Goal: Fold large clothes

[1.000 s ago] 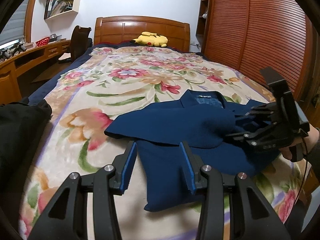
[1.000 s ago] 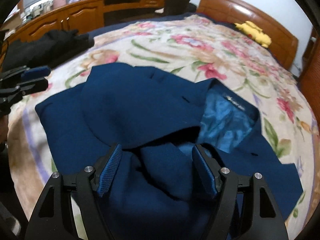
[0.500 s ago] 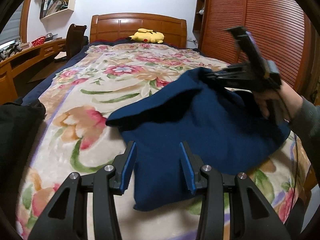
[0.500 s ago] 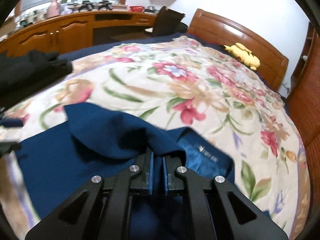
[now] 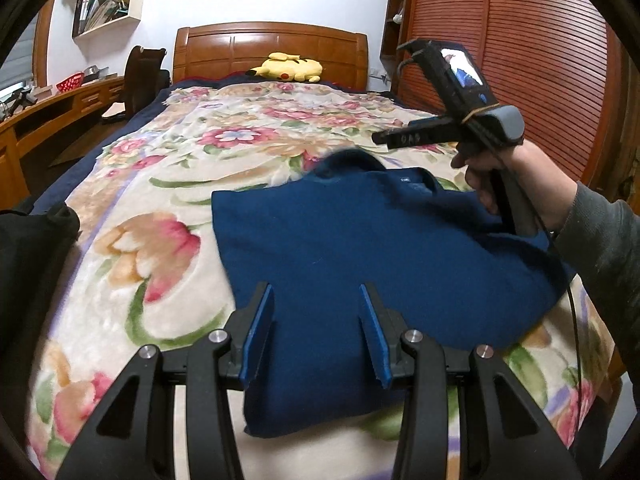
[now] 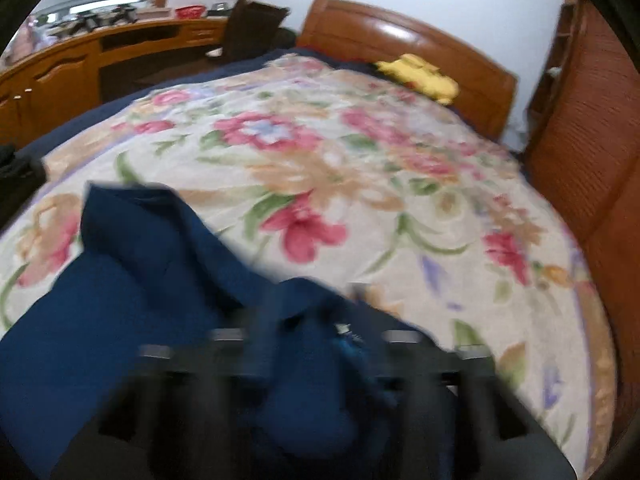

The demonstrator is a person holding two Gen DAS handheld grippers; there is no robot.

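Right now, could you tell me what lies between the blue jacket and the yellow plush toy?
Only bare floral blanket separates the blue jacket from the yellow plush toy, shown best in the left wrist view.

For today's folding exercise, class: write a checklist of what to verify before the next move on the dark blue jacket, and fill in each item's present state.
1. Right gripper let go of the dark blue jacket: ok, jaws have just been opening, held above the cloth.
2. Left gripper free: ok, open, nothing pinched.
3. Jacket fully on the floral bedspread: ok.
4. Folded edges even: cannot tell.
5. Collar flat: not ok, bunched.
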